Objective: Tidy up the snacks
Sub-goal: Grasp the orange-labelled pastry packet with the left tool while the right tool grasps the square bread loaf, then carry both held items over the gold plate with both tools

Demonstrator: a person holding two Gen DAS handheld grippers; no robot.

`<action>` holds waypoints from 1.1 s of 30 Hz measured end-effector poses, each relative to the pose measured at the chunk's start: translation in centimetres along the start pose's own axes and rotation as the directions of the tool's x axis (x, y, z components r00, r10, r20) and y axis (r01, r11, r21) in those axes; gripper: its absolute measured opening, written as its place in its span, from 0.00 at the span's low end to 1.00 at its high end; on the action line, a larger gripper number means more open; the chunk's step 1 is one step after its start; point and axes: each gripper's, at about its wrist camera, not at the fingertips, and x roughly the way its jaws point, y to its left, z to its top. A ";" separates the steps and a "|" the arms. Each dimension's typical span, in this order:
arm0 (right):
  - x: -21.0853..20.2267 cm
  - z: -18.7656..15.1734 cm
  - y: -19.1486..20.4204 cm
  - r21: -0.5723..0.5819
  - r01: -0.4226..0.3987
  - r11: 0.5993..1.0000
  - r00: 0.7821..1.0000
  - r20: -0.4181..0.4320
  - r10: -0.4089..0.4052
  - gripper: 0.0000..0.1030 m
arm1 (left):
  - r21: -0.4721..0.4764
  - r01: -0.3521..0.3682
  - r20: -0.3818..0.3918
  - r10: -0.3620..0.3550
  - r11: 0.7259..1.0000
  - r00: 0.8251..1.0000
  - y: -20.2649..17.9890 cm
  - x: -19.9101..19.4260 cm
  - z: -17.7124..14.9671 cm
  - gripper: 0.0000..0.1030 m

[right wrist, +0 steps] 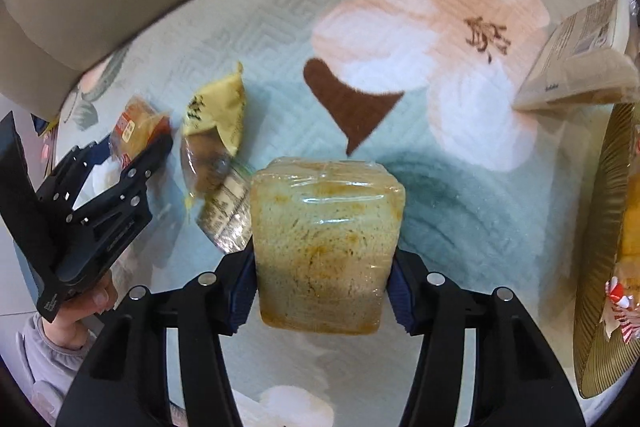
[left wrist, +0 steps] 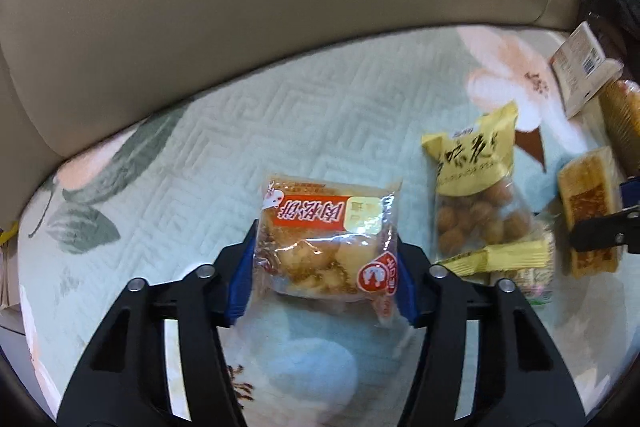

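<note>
My left gripper (left wrist: 324, 267) is shut on a clear-wrapped pastry with an orange label (left wrist: 326, 239), held above the floral quilted cover (left wrist: 180, 155). From the right wrist view the same left gripper (right wrist: 136, 155) shows at far left with that pastry (right wrist: 136, 125). My right gripper (right wrist: 322, 275) is shut on a plastic-wrapped slice of bread cake (right wrist: 326, 243); this slice (left wrist: 588, 215) and one right fingertip (left wrist: 600, 231) appear at the right edge of the left view. A yellow bag of round snacks (left wrist: 476, 183) lies between the two grippers, also seen as the yellow bag (right wrist: 216, 131).
A beige box (right wrist: 580, 63) lies at the upper right, above a gold ribbed plate (right wrist: 608, 247) holding wrapped snacks. Small yellow and patterned packets (left wrist: 516, 259) lie beside the bag. A beige sofa backrest (left wrist: 280, 7) borders the cover. A hand and sleeve (right wrist: 68, 323) hold the left gripper.
</note>
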 end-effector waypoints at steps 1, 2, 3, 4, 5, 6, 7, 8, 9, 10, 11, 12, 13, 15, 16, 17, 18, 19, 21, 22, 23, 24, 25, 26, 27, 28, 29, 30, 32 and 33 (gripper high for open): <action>-0.2 0.1 -0.1 0.004 -0.008 1.000 1.000 0.010 0.008 0.53 | -0.039 0.022 0.008 -0.022 0.999 1.000 0.6 -0.2 0.0 0.53; -0.7 0.0 -0.3 0.012 -0.017 1.000 1.000 0.024 0.016 0.52 | -0.063 0.033 0.010 -0.032 0.997 0.999 1.0 -0.3 -0.1 0.53; -1.1 0.1 -0.5 0.018 -0.021 1.000 0.999 0.038 0.020 0.52 | -0.085 0.037 0.011 -0.036 0.996 0.999 1.4 -0.3 -0.1 0.52; -1.6 0.2 -0.7 0.024 -0.027 0.999 0.998 0.055 0.025 0.52 | -0.091 0.018 0.013 -0.016 0.996 1.000 1.7 -0.5 -0.1 0.52; -2.0 0.2 -0.7 0.030 -0.032 0.999 0.997 0.072 0.030 0.52 | -0.081 -0.016 0.021 0.018 0.997 1.000 1.8 -0.8 -0.1 0.52; -2.7 0.4 -0.9 0.034 -0.038 0.999 0.995 0.093 0.035 0.52 | -0.067 -0.045 0.034 0.047 0.997 0.998 1.9 -1.2 0.0 0.52; -3.5 0.4 -1.0 0.036 -0.044 0.998 0.993 0.111 0.039 0.52 | -0.059 -0.068 0.056 0.071 0.996 0.996 2.0 -1.9 0.1 0.52; -4.4 0.5 -1.1 0.039 -0.053 0.998 0.989 0.138 0.047 0.52 | -0.064 -0.072 0.072 0.077 0.995 0.994 2.1 -2.5 0.3 0.52; -5.5 0.5 -1.2 0.041 -0.064 0.997 0.984 0.168 0.056 0.52 | -0.075 -0.066 0.087 0.072 0.995 0.994 2.4 -3.2 0.5 0.52; -6.5 0.5 -1.3 0.037 -0.072 0.997 0.978 0.197 0.064 0.52 | -0.086 -0.052 0.105 0.061 0.995 0.993 2.6 -4.0 0.8 0.52; -7.3 0.3 -1.4 0.034 -0.076 0.997 0.974 0.218 0.067 0.53 | -0.084 -0.045 0.121 0.055 0.995 0.991 2.6 -4.7 1.0 0.52; -8.2 0.3 -1.6 0.033 -0.077 0.996 0.968 0.242 0.067 0.52 | -0.079 -0.043 0.131 0.053 0.996 0.990 2.4 -5.2 1.1 0.52; -9.1 0.2 -1.8 0.031 -0.079 0.996 0.962 0.266 0.068 0.53 | -0.068 -0.044 0.146 0.053 0.997 0.988 2.0 -5.9 1.4 0.52; -11.0 -0.1 -2.7 0.031 -0.086 0.996 0.949 0.307 0.072 0.53 | -0.040 -0.054 0.159 0.060 0.998 0.985 0.9 -6.8 2.2 0.52; -11.7 -0.2 -3.2 0.036 -0.087 0.996 0.943 0.324 0.071 0.53 | -0.029 -0.056 0.160 0.060 0.998 0.985 0.2 -6.8 2.6 0.52; -12.7 -0.5 -4.3 0.041 -0.086 0.995 0.937 0.344 0.066 0.53 | -0.018 -0.058 0.163 0.060 0.998 0.985 -0.5 -7.1 3.0 0.52; -13.6 -0.6 -4.9 0.052 -0.080 0.995 0.929 0.365 0.055 0.53 | -0.006 -0.060 0.168 0.060 0.998 0.984 -1.3 -7.6 3.5 0.52; -14.3 -0.9 -5.6 0.066 -0.070 0.995 0.920 0.389 0.039 0.53 | 0.001 -0.064 0.170 0.062 0.998 0.983 -1.8 -8.0 3.9 0.52; -16.4 -1.5 -7.5 0.100 -0.053 0.994 0.899 0.438 0.004 0.53 | 0.002 -0.058 0.180 0.056 0.998 0.982 -3.7 -8.9 5.5 0.52; -17.5 -1.8 -8.8 0.126 -0.052 0.991 0.887 0.461 -0.013 0.53 | 0.000 -0.038 0.189 0.037 0.999 0.981 -4.5 -9.3 6.2 0.52; -18.1 -2.1 -9.8 0.148 -0.051 0.988 0.880 0.475 -0.026 0.53 | 0.001 -0.021 0.196 0.020 1.000 0.980 -5.3 -9.7 6.9 0.52; -18.8 -2.5 -11.0 0.171 -0.049 0.984 0.872 0.487 -0.042 0.53 | 0.007 -0.011 0.202 0.009 1.000 0.979 -6.1 -9.9 7.3 0.52; -19.3 -2.9 -12.0 0.195 -0.041 0.980 0.867 0.495 -0.062 0.53 | 0.027 0.002 0.212 -0.007 1.000 0.977 -7.8 -10.4 8.4 0.52; -20.1 -3.4 -13.6 0.233 -0.028 0.972 0.859 0.503 -0.096 0.53 | 0.043 0.013 0.222 -0.022 0.999 0.975 -9.3 -10.4 9.2 0.52; -20.4 -3.7 -14.6 0.258 -0.018 0.966 0.855 0.505 -0.119 0.53 | 0.056 0.024 0.230 -0.036 0.998 0.972 -10.2 -10.7 9.7 0.52; -20.5 -3.8 -15.2 0.279 -0.008 0.960 0.852 0.504 -0.139 0.53 | 0.080 0.053 0.242 -0.071 0.995 0.968 -12.2 -11.2 10.9 0.52; -20.9 -4.3 -16.6 0.306 0.003 0.952 0.849 0.502 -0.164 0.53 | 0.095 0.069 0.247 -0.091 0.993 0.965 -13.4 -11.4 11.4 0.52; -21.2 -4.9 -18.2 0.335 0.004 0.942 0.848 0.498 -0.180 0.53 | 0.114 0.087 0.255 -0.114 0.990 0.960 -14.8 -11.8 12.2 0.52; -21.5 -5.9 -20.9 0.384 -0.009 0.923 0.851 0.488 -0.195 0.53 | 0.166 0.124 0.264 -0.165 0.978 0.950 -18.6 -12.3 13.6 0.52; -21.4 -6.4 -22.2 0.406 -0.011 0.914 0.853 0.480 -0.203 0.53 | 0.182 0.141 0.263 -0.186 0.973 0.947 -19.8 -12.3 13.9 0.52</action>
